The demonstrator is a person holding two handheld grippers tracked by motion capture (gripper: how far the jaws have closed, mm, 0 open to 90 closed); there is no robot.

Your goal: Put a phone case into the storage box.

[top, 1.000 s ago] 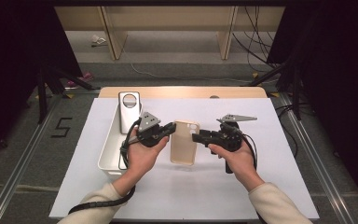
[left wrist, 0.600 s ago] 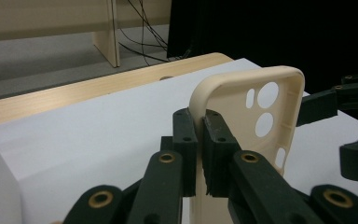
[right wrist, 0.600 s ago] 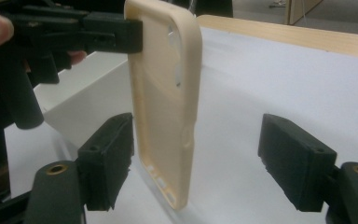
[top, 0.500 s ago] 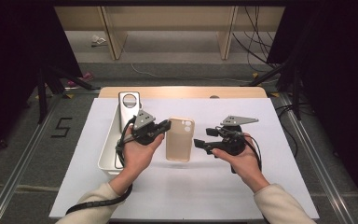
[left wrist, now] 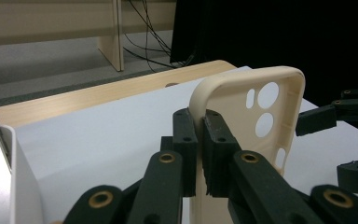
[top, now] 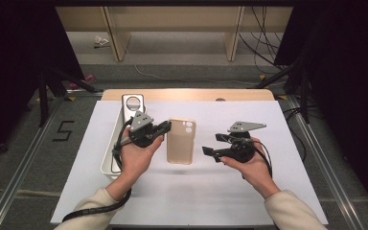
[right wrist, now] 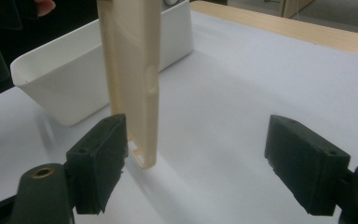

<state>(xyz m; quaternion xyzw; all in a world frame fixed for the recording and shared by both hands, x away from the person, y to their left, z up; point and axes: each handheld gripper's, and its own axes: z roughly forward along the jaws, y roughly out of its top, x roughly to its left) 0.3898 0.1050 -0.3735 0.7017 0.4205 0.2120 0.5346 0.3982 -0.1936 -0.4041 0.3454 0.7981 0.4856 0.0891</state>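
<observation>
- While the left gripper (top: pixel 165 127) sits left of centre in the high view, its two black jaws are pressed together on the side wall of a beige, soft-looking phone case with round camera cut-outs (top: pixel 181 140); in the left gripper view the pads (left wrist: pixel 213 140) pinch that rim from both sides.
- Beige phone case: centre of the high view, held clear above the white sheet, long axis running up and down the frame, camera holes at its upper end; in the right gripper view it hangs as a narrow upright strip (right wrist: pixel 135 74) in the upper left, its lower end just beside the left-hand jaw pad.
- Right gripper (top: pixel 213 147): right of centre in the high view, pointing toward the case and apart from it; its jaws have just been opening and now stand wide, the pads (right wrist: pixel 307 163) well spread, with the case's lower end between them but not pressed by them.
- White sheet covering the table (top: pixel 268 191): fills the middle of the high view, with a strip of pale wooden tabletop (top: pixel 187 94) along its upper edge.
- White oblong plastic tray (top: pixel 108 165): left of the left gripper in the high view, lying on the sheet; a silvery phone-shaped object with a large round opening (top: pixel 133 103) rests at its upper end.
- Person's hands: left hand (top: pixel 135 158) and right hand (top: pixel 249 165) enter from the lower edge, cream sleeves at the wrists.
</observation>
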